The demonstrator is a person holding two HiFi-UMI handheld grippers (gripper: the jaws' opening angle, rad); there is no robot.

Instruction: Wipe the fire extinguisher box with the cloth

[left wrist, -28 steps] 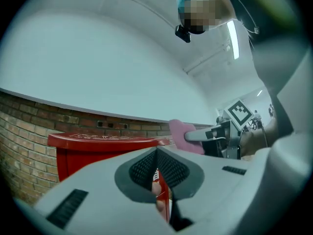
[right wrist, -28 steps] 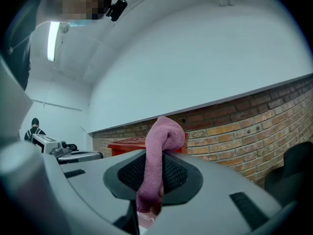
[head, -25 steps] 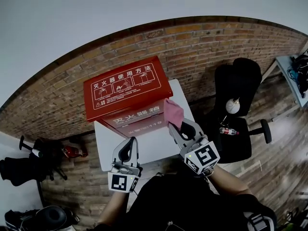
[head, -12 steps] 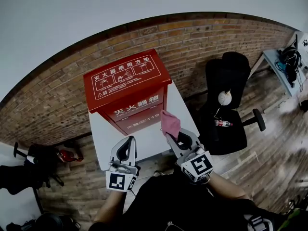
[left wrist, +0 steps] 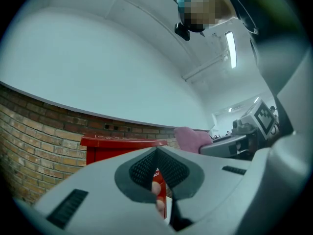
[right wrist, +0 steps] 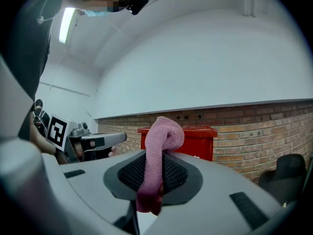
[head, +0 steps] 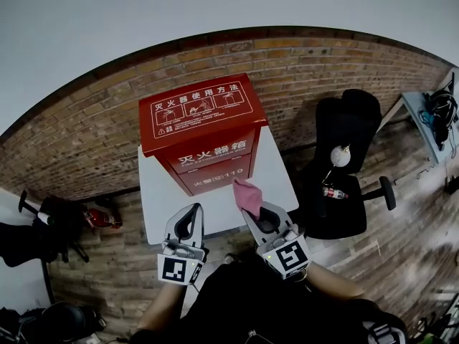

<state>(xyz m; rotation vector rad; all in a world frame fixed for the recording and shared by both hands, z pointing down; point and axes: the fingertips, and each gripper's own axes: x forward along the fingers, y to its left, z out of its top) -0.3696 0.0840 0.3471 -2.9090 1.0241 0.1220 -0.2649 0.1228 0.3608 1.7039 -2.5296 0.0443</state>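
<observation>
The red fire extinguisher box stands on a white table against a brick wall; it also shows as a red box in the right gripper view and a red box in the left gripper view. My right gripper is shut on a pink cloth, held in front of the box's lower right corner and apart from it. The cloth stands up folded between the jaws. My left gripper is shut and holds nothing, below the box's front.
A black office chair with a white lamp and a bottle on it stands to the right. Dark bags and gear lie on the floor at left. A desk corner shows far right. Brick wall behind.
My right gripper has drawn the cloth back from the box's front right edge toward me and down. The left gripper has stayed about where it was.
</observation>
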